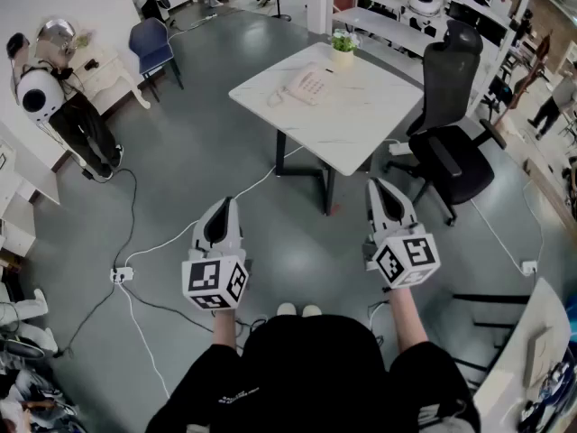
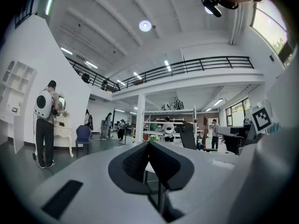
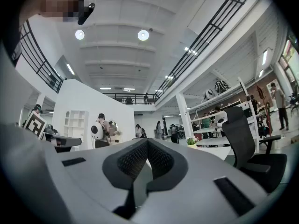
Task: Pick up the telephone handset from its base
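Note:
A white telephone [image 1: 308, 85] with its handset [image 1: 290, 87] resting on the base sits on a white table [image 1: 361, 129] far ahead of me in the head view. My left gripper [image 1: 219, 213] and right gripper [image 1: 385, 193] hover level over the grey floor, well short of the table, each shut with nothing between the jaws. In the left gripper view the jaw tips [image 2: 148, 143] meet; in the right gripper view the tips [image 3: 147, 143] meet too. The telephone does not show in either gripper view.
A black office chair [image 1: 453, 129] stands right of the table, a small potted plant [image 1: 343, 45] on its far corner. White cables and a power strip [image 1: 121, 274] lie on the floor at left. A blue chair [image 1: 151, 45] and a person with a white backpack [image 1: 54, 106] are far left.

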Available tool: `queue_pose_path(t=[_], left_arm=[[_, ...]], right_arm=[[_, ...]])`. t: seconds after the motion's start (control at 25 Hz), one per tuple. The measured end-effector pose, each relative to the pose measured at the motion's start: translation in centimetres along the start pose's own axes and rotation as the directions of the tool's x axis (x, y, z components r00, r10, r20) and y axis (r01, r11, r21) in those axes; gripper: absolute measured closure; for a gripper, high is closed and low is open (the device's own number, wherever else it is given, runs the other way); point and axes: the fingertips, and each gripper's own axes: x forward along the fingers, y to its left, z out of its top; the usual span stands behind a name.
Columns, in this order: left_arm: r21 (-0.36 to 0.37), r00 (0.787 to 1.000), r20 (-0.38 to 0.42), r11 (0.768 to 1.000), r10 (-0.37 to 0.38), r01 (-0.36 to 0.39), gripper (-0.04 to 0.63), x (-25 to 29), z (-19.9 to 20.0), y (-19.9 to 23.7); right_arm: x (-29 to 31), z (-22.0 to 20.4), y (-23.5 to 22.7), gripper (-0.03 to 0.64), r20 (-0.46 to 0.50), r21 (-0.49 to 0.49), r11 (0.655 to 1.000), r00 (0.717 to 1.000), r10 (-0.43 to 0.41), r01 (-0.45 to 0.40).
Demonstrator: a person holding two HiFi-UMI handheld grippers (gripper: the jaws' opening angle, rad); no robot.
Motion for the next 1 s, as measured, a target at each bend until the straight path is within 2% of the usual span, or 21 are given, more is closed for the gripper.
queue_pose_path(t=[0.8,1.0], left_arm=[[-0.011,1.0,-0.004,1.0,0.004,-0.004,0.595,2.2,-0.8,-2.0],[-0.021,0.999,-0.024,0.999,0.025,-0.026,0.595,2.6,-1.7,-2.1]], right_arm=[[0.2,-0.2,-3.4,0.626,0.009,0.01,1.0,1.0,-0.016,0.016],[1.1,-0.9,-4.1,0.626,0.0,0.031,0.999,1.0,-0.011,0.011]])
